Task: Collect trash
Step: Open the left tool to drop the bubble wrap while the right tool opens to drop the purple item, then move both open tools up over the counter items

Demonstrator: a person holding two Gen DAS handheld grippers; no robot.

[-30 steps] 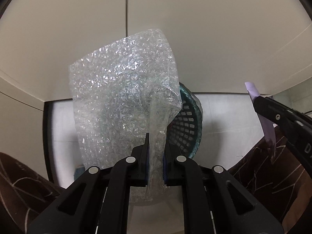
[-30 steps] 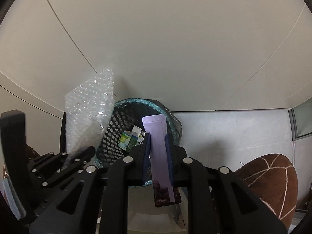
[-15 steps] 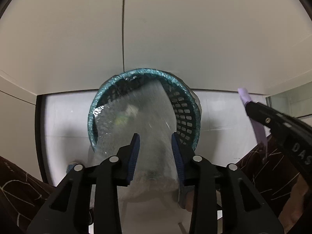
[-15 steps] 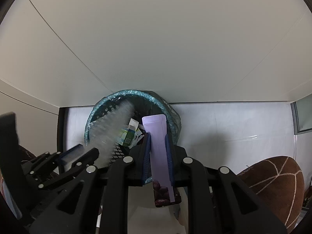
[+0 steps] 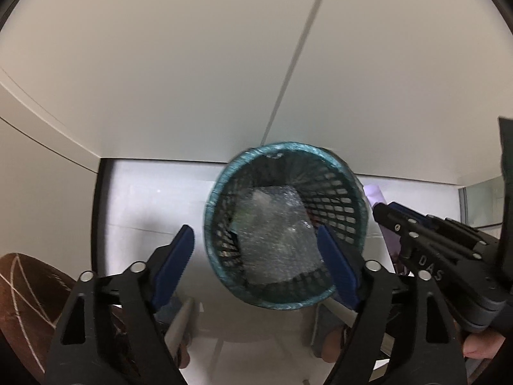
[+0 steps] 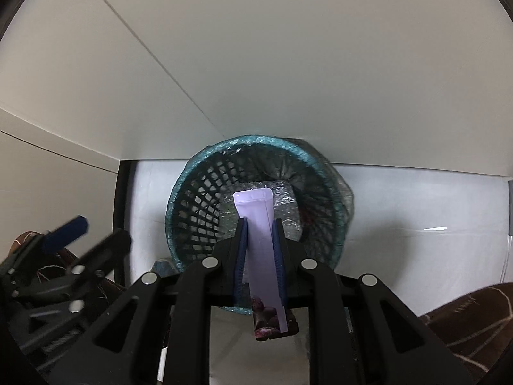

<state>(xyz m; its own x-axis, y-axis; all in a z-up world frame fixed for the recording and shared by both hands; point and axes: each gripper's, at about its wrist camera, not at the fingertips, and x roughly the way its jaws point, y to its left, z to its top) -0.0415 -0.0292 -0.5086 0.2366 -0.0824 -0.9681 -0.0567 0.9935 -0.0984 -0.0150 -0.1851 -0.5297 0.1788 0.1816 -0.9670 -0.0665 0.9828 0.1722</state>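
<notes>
A black mesh waste basket (image 5: 282,146) with a teal liner rim stands on the white floor against the wall. A sheet of bubble wrap (image 5: 275,224) lies loose inside it. My left gripper (image 5: 255,229) hangs above the basket's left half; its jaws are opening wide and the pads touch nothing. In the right wrist view, my right gripper (image 6: 259,223) is shut on a long purple packet (image 6: 258,211), held upright over the basket (image 6: 250,138), with the bubble wrap (image 6: 283,199) below. The left gripper (image 6: 93,237) shows blurred at the left there.
Brown cushions with white lines lie on the floor at the left (image 5: 25,282) and at the right (image 6: 465,314). Beige wall panels rise right behind the basket. A dark vertical strip (image 5: 96,224) edges the floor on the left. A person's fingers (image 5: 481,349) hold the right gripper.
The left jaws opened and the bubble wrap dropped out of them into the basket. The right gripper came down closer over the basket, still with the purple packet in it.
</notes>
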